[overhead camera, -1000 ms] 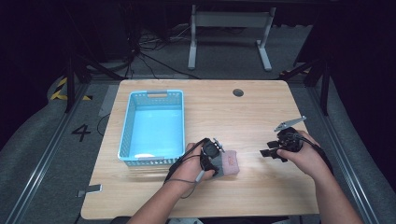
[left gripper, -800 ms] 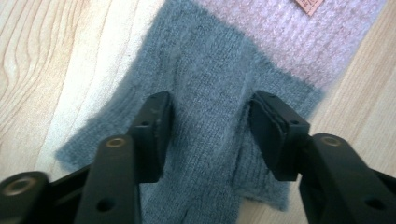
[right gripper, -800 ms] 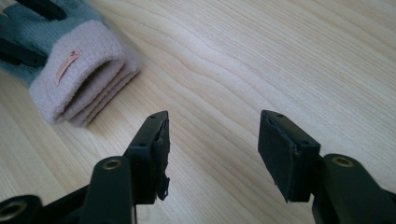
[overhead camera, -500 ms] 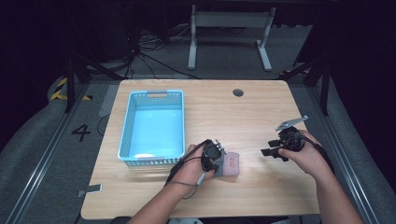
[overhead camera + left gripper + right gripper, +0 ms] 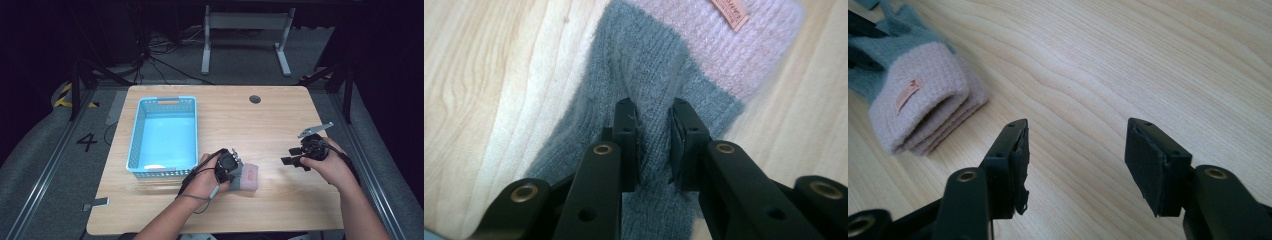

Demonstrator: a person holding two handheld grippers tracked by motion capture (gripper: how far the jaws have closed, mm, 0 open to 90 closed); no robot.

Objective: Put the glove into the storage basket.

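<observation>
A knitted glove (image 5: 246, 177), grey with a pale pink cuff and a small tag, lies on the wooden table (image 5: 250, 120) near its front middle. My left gripper (image 5: 231, 169) is pressed down on its grey part, and in the left gripper view the glove (image 5: 684, 75) has a fold of grey knit pinched between the jaws of my left gripper (image 5: 654, 145). My right gripper (image 5: 295, 156) hovers open to the right of the glove. In the right gripper view the glove (image 5: 918, 107) lies at the upper left, apart from the empty right gripper (image 5: 1075, 165).
A light blue plastic basket (image 5: 164, 137) stands on the left half of the table, just left of my left hand. A round cable hole (image 5: 255, 99) sits near the table's far edge. Desk legs and cables lie on the floor beyond.
My left gripper has shifted slightly right and down onto the glove. The right gripper has barely moved.
</observation>
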